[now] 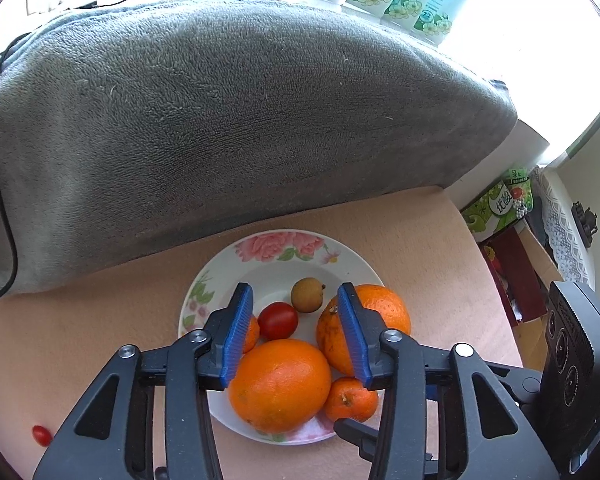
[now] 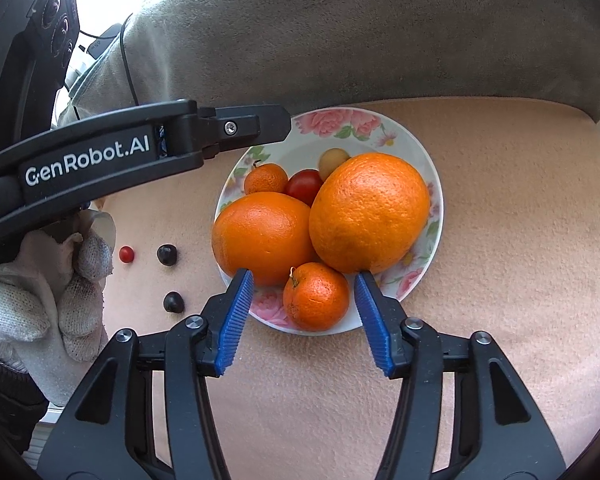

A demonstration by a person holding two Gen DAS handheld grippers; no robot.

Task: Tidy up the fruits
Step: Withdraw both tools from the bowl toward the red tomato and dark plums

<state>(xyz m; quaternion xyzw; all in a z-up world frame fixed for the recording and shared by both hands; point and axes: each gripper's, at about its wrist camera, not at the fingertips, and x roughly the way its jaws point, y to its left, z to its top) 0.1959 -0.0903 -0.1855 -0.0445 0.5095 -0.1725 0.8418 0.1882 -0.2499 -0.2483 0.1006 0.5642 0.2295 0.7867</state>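
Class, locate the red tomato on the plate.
In the right wrist view the tomato sits mid-plate, behind the two oranges, between the far mandarin and the small brown fruit.

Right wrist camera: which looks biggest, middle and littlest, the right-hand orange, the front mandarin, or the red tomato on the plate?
1. Right-hand orange
2. Front mandarin
3. Red tomato

The tomato is partly hidden and sits farther back, so it may look smaller than it is.
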